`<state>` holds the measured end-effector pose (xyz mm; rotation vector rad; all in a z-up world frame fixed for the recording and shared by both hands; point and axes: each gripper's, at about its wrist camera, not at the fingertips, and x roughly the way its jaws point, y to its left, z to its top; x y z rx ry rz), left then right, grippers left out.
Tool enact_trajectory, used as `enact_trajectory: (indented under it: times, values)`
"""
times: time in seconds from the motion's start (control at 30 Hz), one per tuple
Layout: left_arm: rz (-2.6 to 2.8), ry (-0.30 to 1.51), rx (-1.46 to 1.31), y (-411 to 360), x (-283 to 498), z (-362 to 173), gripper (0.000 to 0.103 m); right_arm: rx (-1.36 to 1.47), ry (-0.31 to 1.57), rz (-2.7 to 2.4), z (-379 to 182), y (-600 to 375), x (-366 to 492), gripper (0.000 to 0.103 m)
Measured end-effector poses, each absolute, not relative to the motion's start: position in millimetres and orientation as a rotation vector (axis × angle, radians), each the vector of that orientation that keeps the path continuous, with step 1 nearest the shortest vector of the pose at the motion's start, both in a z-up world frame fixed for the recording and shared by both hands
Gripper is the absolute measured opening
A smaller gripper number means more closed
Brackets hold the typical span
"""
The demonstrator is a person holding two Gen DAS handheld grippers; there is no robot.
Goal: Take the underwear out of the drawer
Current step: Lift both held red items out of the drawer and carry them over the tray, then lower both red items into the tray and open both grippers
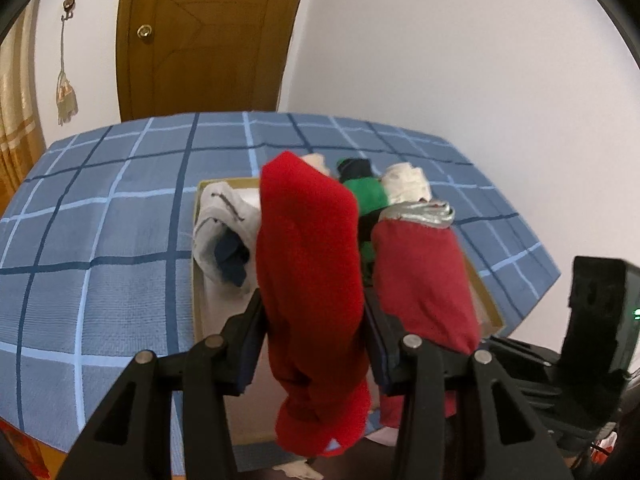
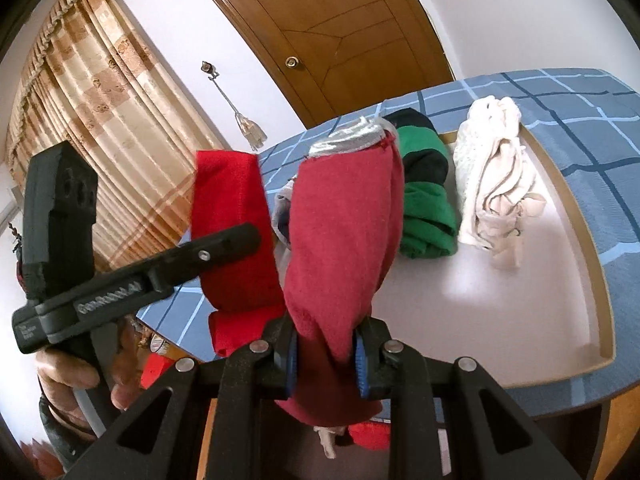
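Note:
In the left wrist view my left gripper (image 1: 314,344) is shut on a bright red rolled underwear (image 1: 308,248), which stands up between the pads with its end hanging below. In the right wrist view my right gripper (image 2: 326,354) is shut on a darker red underwear with a grey waistband (image 2: 344,220). Both pieces hang above the near end of the drawer (image 2: 600,280), a shallow white tray with a tan rim lying on the bed. Inside it lie a green and black roll (image 2: 426,208), a cream bundle (image 2: 492,184) and a white-grey piece (image 1: 224,224).
The drawer rests on a blue checked bedcover (image 1: 100,220). Behind the bed are a brown wooden door (image 1: 208,40), a white wall and a beige curtain (image 2: 100,100). A tassel (image 1: 66,96) hangs from a wall hook. A hand (image 2: 68,376) grips the left tool.

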<state>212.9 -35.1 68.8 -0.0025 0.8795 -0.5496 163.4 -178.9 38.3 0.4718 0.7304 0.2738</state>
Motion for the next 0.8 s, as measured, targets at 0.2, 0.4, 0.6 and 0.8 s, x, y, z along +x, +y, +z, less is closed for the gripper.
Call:
enact_trajectory:
  times: [0.2, 0.4, 0.6, 0.8]
  values:
    - [-0.512, 0.945, 0.022, -43, 233, 45, 0.045, 0.407, 0.728, 0.265, 36, -166, 180, 0.024]
    - [-0.463, 0.974, 0.047, -41, 242, 26, 0.045, 0.362, 0.771, 0.284, 25, -154, 200, 0.024]
    - [-0.455, 0.979, 0.052, -40, 248, 18, 0.045, 0.360, 0.795, 0.295, 11, -149, 212, 0.024]
    - [-0.403, 0.953, 0.072, -40, 250, 14, 0.066, 0.391, 0.817, 0.290, 1, -150, 220, 0.025]
